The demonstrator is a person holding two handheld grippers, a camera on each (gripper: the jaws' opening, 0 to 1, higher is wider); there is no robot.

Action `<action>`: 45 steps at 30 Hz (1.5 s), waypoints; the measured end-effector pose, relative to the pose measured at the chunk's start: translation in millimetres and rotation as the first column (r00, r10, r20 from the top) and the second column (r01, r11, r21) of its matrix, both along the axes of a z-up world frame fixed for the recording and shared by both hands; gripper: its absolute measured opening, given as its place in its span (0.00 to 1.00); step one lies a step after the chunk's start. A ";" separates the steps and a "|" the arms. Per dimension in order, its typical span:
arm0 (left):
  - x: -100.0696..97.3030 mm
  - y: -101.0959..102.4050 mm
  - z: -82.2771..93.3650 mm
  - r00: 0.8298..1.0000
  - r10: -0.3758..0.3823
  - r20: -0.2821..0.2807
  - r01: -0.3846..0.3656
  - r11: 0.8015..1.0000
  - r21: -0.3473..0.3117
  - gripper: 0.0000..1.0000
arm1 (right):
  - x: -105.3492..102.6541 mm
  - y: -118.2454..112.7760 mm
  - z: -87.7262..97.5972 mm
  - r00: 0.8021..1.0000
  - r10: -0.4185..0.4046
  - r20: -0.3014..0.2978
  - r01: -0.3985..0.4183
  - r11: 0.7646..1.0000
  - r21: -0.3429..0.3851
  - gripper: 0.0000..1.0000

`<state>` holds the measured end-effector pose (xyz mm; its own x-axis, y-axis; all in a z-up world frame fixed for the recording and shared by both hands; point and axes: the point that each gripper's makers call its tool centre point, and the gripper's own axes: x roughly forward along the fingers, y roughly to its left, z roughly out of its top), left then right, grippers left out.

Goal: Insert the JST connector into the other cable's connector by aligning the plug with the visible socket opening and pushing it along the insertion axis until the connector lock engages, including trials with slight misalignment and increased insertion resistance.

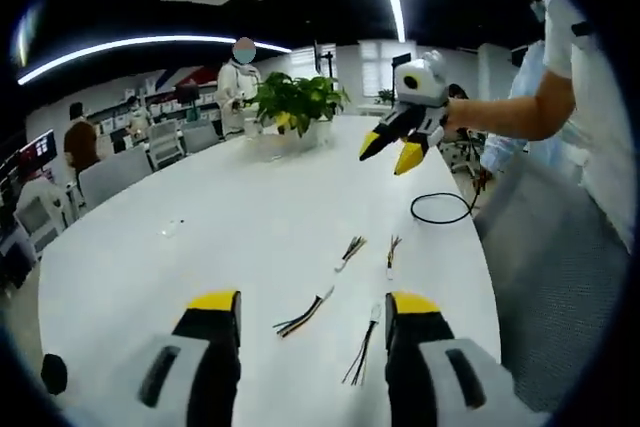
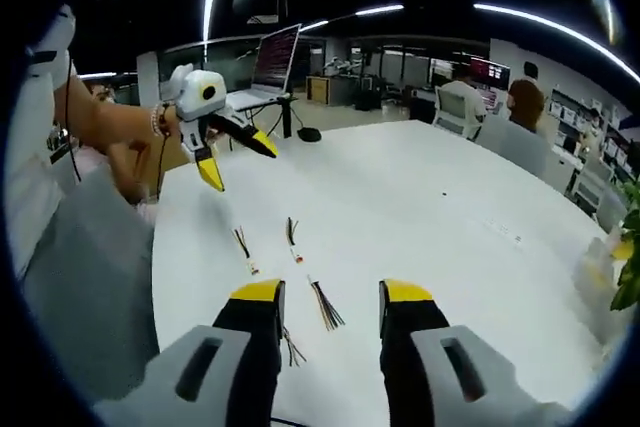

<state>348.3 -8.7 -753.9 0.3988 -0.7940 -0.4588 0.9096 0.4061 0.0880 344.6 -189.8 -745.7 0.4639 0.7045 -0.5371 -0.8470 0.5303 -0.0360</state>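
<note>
Several short multi-wire cables with small white connectors lie loose on the white table (image 1: 200,197). In the left gripper view, one cable (image 1: 305,315) and another (image 1: 362,347) lie between my left gripper's (image 1: 313,305) open jaws, and two more (image 1: 349,250) (image 1: 392,250) lie further off. My right gripper (image 1: 388,157) hangs open above the table's far right, held by a hand. In the right gripper view, my right gripper (image 2: 332,294) is open over a fanned cable (image 2: 325,307); two cables (image 2: 243,247) (image 2: 293,237) lie beyond. The left gripper (image 2: 242,167) hovers open at the upper left. Neither gripper holds anything.
A black cable loop (image 1: 441,208) lies near the table's right edge. A potted plant (image 1: 295,102) stands at the far end. A laptop (image 2: 270,62) on a stand and a black mouse (image 2: 309,134) sit at the other end. Chairs and people are around the room.
</note>
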 end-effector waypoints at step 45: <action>21.6 -45.4 -77.2 0.988 -0.146 -0.049 0.151 0.982 0.111 0.33 | 12.9 52.7 -78.3 0.980 0.181 -0.081 -0.189 0.975 -0.115 0.26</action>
